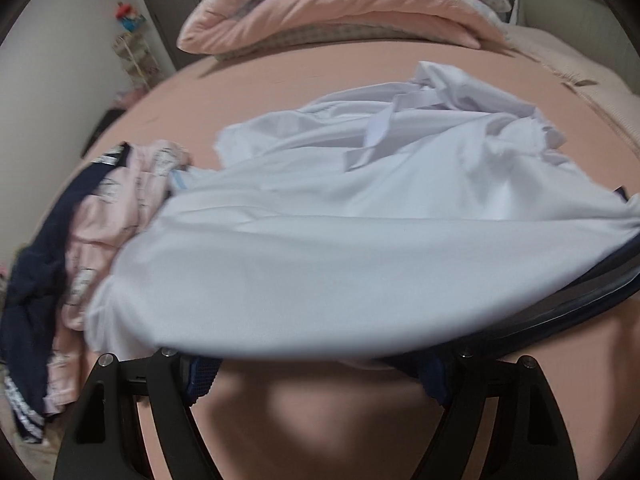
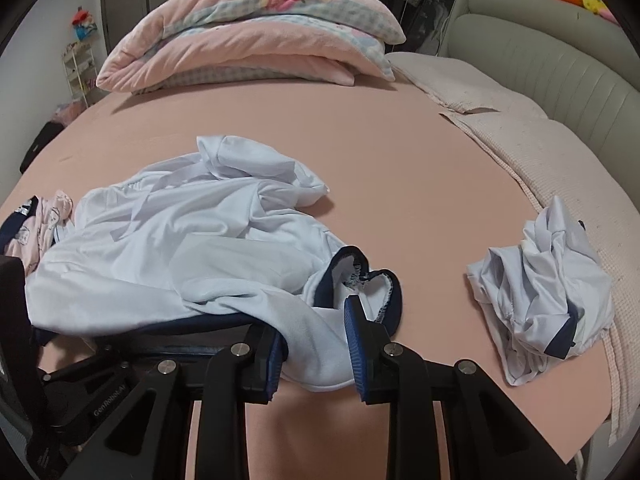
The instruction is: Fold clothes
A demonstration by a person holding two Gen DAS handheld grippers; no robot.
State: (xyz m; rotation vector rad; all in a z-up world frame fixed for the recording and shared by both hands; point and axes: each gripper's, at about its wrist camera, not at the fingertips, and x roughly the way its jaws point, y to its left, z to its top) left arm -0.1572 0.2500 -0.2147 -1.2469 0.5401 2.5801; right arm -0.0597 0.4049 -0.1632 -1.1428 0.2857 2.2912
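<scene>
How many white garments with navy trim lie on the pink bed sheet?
2. One large white garment with navy trim is spread left of centre; one small crumpled white garment lies at right. Others may be hidden beneath.

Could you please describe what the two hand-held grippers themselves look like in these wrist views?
Both are matte black. The right hand-held gripper has angular linkage arms with silver pivot screws, blue ribbed pads on its fingers and small pale lettering on one arm. The left hand-held gripper matches: black arms, silver screws, blue pads. No cables or sleeves show.

Shirt (image 2: 168, 248) mid-bed (image 2: 400, 168), crumpled garment (image 2: 540, 300) right, perhaps two garments (image 1: 80, 248) left, folded quilt (image 2: 248, 36) behind.
</scene>
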